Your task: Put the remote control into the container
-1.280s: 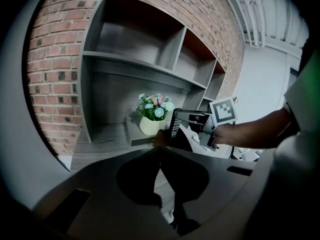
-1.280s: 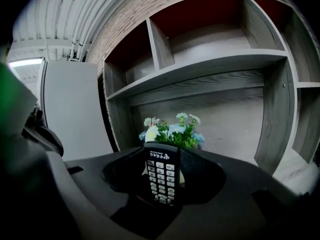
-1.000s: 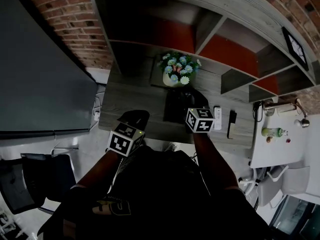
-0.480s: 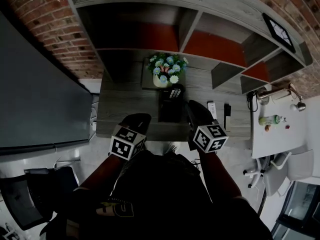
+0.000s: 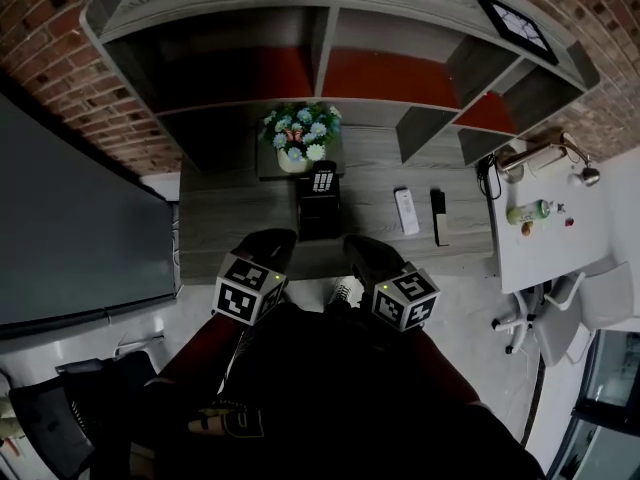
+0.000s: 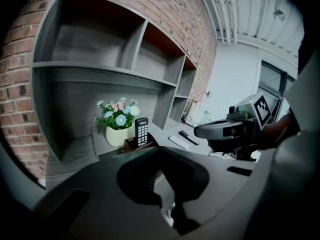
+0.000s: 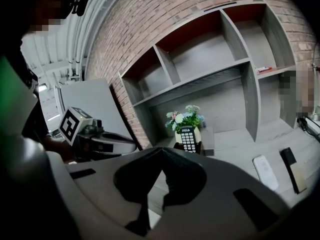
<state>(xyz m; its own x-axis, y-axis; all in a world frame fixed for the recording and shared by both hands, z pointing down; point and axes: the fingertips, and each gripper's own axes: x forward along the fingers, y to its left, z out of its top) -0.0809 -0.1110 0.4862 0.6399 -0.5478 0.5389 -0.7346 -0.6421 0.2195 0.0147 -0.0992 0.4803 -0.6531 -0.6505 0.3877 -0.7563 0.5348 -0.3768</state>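
A black remote with white buttons [image 5: 322,180] stands upright in the dark container [image 5: 318,218] in front of the flower pot [image 5: 295,140]. The left gripper view shows the remote [image 6: 142,132], and so does the right gripper view [image 7: 188,138]. Both grippers hang at the desk's front edge, short of the container. My right gripper [image 5: 356,245] [image 7: 161,151] has just been closing and is now shut with nothing between its jaws. My left gripper [image 5: 279,237] [image 6: 159,150] is also shut and empty.
A white remote [image 5: 405,211] and a slim black remote [image 5: 438,216] lie flat on the grey desk [image 5: 230,218] to the right of the container. Open shelves [image 5: 330,68] rise behind the desk. A dark screen [image 5: 70,218] stands at the left, a white side table [image 5: 550,238] at the right.
The right gripper has drawn back from over the container to the desk's front edge, leaving the remote standing in it. The left gripper shifted slightly.
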